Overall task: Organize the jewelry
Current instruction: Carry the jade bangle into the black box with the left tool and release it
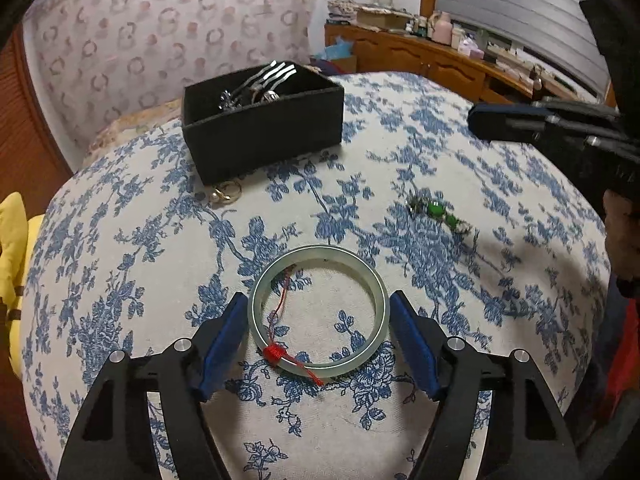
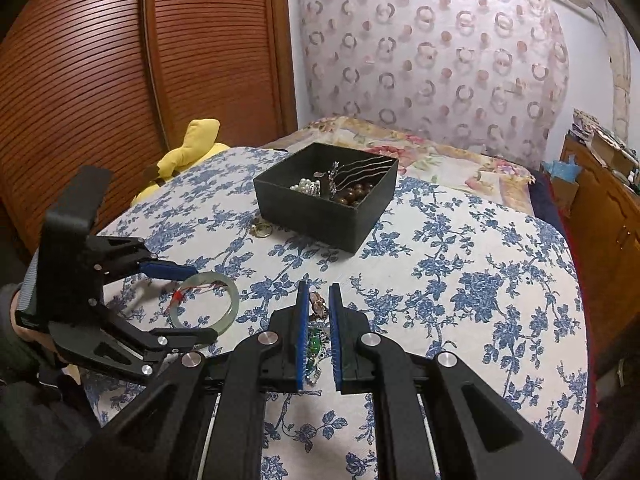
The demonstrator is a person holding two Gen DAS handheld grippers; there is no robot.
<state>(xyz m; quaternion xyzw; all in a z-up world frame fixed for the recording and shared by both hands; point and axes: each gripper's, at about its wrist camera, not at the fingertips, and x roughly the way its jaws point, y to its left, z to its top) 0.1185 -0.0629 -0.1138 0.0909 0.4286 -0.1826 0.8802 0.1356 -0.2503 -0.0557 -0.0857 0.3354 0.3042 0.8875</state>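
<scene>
A pale green jade bangle [image 1: 380,320] with a red thread knotted on it lies flat on the blue-flowered cloth. My left gripper [image 1: 319,300] straddles it, one blue pad against each side of the ring. The right wrist view shows the same bangle [image 2: 234,304] between the left gripper's [image 2: 204,302] fingers. A green-beaded piece [image 1: 438,213] lies on the cloth to the right. My right gripper [image 1: 476,120] hangs above it, shut and empty. Through the right gripper's [image 2: 319,292] narrow slit the green-beaded piece [image 2: 314,346] shows below. A black box [image 1: 264,136] at the back holds hairpins, pearls and brown beads.
Gold rings [image 1: 226,194] lie on the cloth against the box's near corner. A yellow plush toy [image 2: 192,148] sits at the far left edge of the cloth. A wooden dresser [image 1: 420,56] with bottles stands behind on the right. A slatted wooden door [image 2: 120,80] is at left.
</scene>
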